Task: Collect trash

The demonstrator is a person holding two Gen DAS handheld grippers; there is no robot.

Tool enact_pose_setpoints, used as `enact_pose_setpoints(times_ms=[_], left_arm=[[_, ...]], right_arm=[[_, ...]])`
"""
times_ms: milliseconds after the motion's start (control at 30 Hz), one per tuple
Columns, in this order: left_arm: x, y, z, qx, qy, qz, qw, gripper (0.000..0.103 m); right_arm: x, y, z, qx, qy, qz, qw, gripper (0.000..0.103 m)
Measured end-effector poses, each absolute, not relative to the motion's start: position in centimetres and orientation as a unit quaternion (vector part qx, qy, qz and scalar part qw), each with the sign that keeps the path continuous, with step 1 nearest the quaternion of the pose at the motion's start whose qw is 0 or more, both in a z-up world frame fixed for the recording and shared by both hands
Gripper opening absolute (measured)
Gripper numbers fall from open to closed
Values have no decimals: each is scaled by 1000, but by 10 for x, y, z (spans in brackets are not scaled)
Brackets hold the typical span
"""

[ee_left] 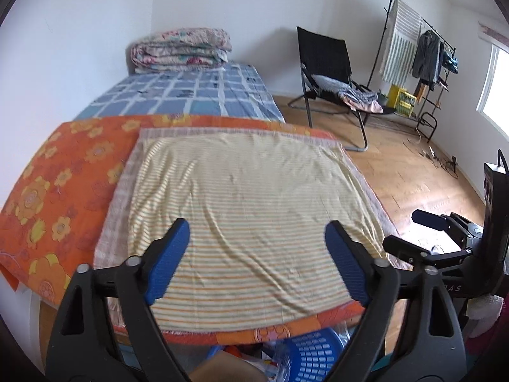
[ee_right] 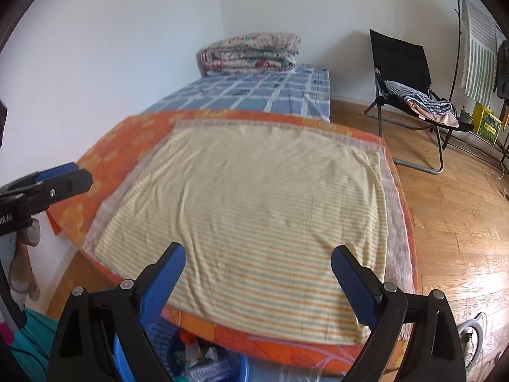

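My left gripper [ee_left: 257, 232] is open and empty, held above a yellow striped towel [ee_left: 248, 216] that lies flat on an orange flowered cloth [ee_left: 60, 184]. My right gripper [ee_right: 258, 259] is open and empty above the same towel [ee_right: 254, 210], and it shows at the right edge of the left wrist view [ee_left: 410, 232]. A blue perforated basket [ee_left: 313, 355] holding wrappers and plastic sits below the near edge of the orange surface; it also shows in the right wrist view [ee_right: 203, 366]. No trash lies on the towel.
Behind the orange surface is a bed with a blue checked sheet [ee_left: 191, 95] and a folded quilt [ee_left: 181, 47]. A black folding chair [ee_left: 331, 73] with clothes, a clothes rack [ee_left: 420, 54] and a yellow crate [ee_left: 402, 100] stand on the wooden floor [ee_left: 413, 175] at right.
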State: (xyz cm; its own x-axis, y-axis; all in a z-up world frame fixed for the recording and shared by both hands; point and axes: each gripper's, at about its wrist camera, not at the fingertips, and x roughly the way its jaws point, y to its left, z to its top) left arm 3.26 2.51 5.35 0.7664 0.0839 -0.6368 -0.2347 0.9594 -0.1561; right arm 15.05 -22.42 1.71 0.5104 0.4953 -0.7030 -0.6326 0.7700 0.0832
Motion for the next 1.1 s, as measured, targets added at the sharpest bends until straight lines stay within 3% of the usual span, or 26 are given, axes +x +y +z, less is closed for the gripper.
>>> enact_pose_setpoints(times_ms=[100,467,1100], left_arm=[[32,25,58,-108,320,92,937,95],[31,21,64,-104,304,100,942,102],[31,34,62,-143,310,119,932,103]], right_arm=[[155,-227,24,-71,360,327,871,103],[173,-228,38,-17,325,331,885,103],[180,-224,30,-29,345,317,883,103]])
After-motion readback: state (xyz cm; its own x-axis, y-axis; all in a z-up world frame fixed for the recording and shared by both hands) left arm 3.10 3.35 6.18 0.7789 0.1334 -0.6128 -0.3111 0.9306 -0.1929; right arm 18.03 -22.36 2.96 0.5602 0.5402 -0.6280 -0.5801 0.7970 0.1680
